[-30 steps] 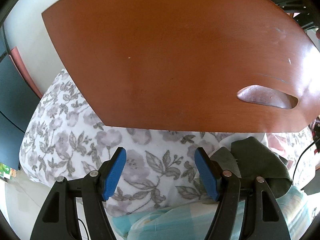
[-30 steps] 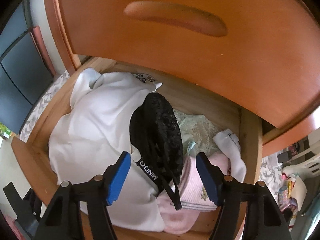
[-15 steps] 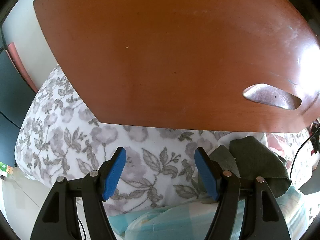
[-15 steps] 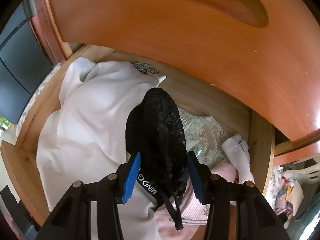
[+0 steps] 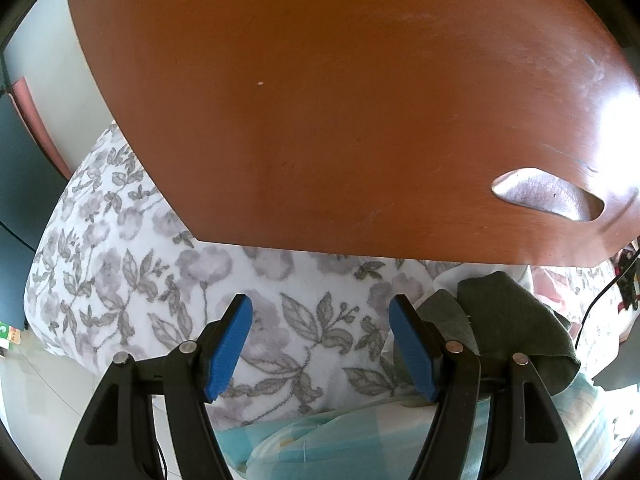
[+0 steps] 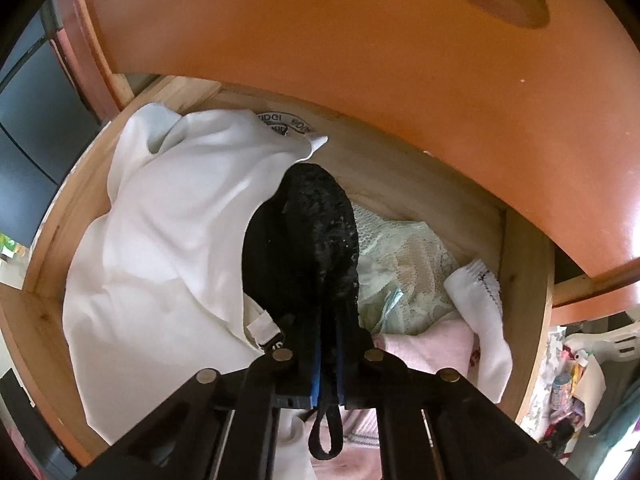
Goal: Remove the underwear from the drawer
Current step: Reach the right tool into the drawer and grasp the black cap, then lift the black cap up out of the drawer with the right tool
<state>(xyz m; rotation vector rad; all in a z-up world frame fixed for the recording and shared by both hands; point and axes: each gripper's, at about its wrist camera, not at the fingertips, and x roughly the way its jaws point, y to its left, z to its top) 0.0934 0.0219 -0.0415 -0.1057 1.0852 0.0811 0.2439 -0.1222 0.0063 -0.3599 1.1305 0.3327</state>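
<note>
Black lace underwear point(image 6: 308, 240) lies on top of the clothes in the open wooden drawer point(image 6: 52, 248). My right gripper point(image 6: 328, 320) points down into the drawer, its jaws closing tight onto the underwear's near end. The blue pads press the fabric between them, and a black loop hangs below. In the left wrist view my left gripper point(image 5: 320, 320) hovers open over a floral blanket point(image 5: 120, 260), holding nothing.
A white garment point(image 6: 160, 240), pale green lace point(image 6: 404, 264), a white sock point(image 6: 480, 308) and pink cloth point(image 6: 432, 348) fill the drawer. A closed drawer front point(image 6: 360, 40) overhangs it. A brown wooden panel point(image 5: 320, 100) and a dark green cloth point(image 5: 508, 320) flank the left gripper.
My right gripper moved down into the drawer and its jaws went from wide apart to shut on the black underwear. The left gripper has hardly moved.
</note>
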